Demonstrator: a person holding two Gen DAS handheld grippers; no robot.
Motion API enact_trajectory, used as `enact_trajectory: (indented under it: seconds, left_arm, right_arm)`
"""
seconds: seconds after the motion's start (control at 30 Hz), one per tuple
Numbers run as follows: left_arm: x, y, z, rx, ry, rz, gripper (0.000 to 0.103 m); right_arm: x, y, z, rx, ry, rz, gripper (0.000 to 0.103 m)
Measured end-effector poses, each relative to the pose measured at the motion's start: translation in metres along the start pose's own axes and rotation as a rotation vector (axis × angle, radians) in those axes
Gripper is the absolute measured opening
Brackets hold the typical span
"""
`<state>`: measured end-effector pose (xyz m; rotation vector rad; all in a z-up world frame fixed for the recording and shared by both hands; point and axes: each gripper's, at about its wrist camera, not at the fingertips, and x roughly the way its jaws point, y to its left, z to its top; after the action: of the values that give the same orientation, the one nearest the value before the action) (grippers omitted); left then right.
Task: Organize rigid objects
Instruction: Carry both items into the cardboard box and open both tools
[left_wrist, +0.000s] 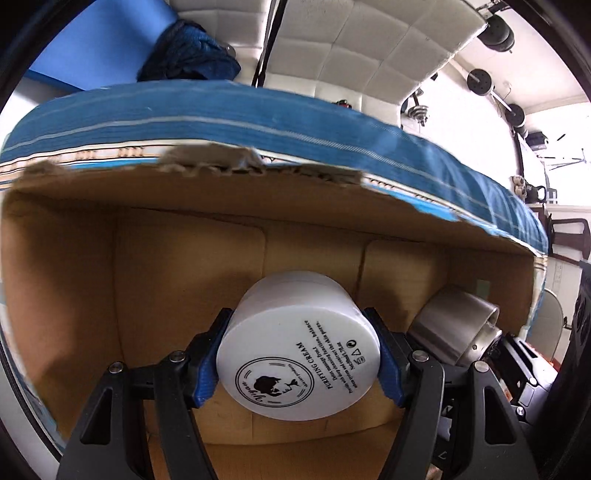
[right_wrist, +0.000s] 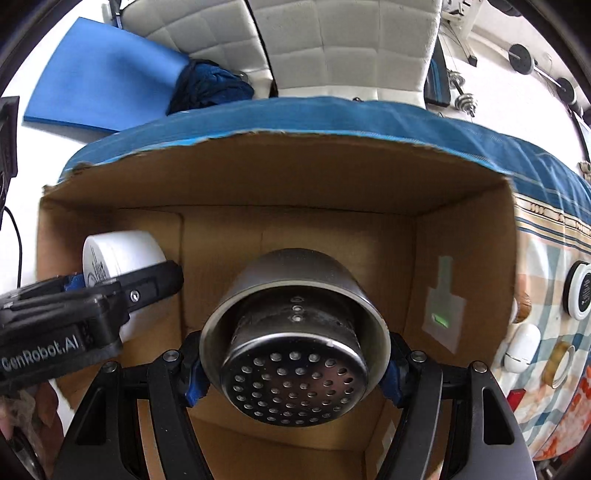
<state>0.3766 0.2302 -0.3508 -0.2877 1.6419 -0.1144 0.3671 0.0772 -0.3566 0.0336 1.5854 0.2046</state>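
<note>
Left gripper (left_wrist: 298, 363) with jaws shut tight on a round white plastic cream jar (left_wrist: 295, 347). Jar tipped on its side, flat end facing the camera, with a black ring logo and black words "PURIFYING CREAM" on it. Blue pads (left_wrist: 207, 369) pressed on both sides of the jar. Held inside the big brown cardboard box (left_wrist: 184, 258), toward its left part, above the box floor.

Right gripper (right_wrist: 295, 373) with jaws shut tight on a shiny round metal cup with a holed bottom (right_wrist: 295, 354). Many small round holes in the flat end, wider rim behind it, grey and a bit stained. Held inside the same box, about in the middle, to the right of the white jar (right_wrist: 122, 254).

Box with torn top edges, resting on a bed with a blue striped cover (left_wrist: 258, 110). A pale sticker (right_wrist: 443, 314) on the right inside wall of the box. More small things lying on the bed to the right of the box: a white oval case (right_wrist: 522, 347), a roll of clear tape (right_wrist: 559, 363), a round white-rimmed tin (right_wrist: 581, 290).
</note>
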Motion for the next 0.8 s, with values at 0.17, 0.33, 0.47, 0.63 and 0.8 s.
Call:
enact_trajectory:
  seconds: [0.17,0.33,0.47,0.63,0.8]
  left_arm:
    - [0.021,-0.003,0.005,0.014,0.025,0.035,0.067]
    - [0.031,-0.006,0.006,0.007,0.044,0.071,0.067]
    - [0.031,-0.009,0.008,0.0,0.041,0.089,0.073]
    - [0.015,-0.012,0.007,-0.016,0.013,0.075,0.073]
    - [-0.012,-0.014,-0.005,-0.021,-0.012,0.059,0.091]
  right_arm:
    - [0.021,0.001,0.005,0.007,0.021,-0.028,0.073]
    - [0.029,-0.002,0.004,0.031,0.028,-0.036,0.074]
    - [0.032,-0.007,0.003,0.042,0.041,-0.034,0.074]
    - [0.023,-0.007,0.0,0.047,0.046,-0.03,0.077]
    - [0.003,-0.004,-0.013,0.039,0.045,-0.014,0.086]
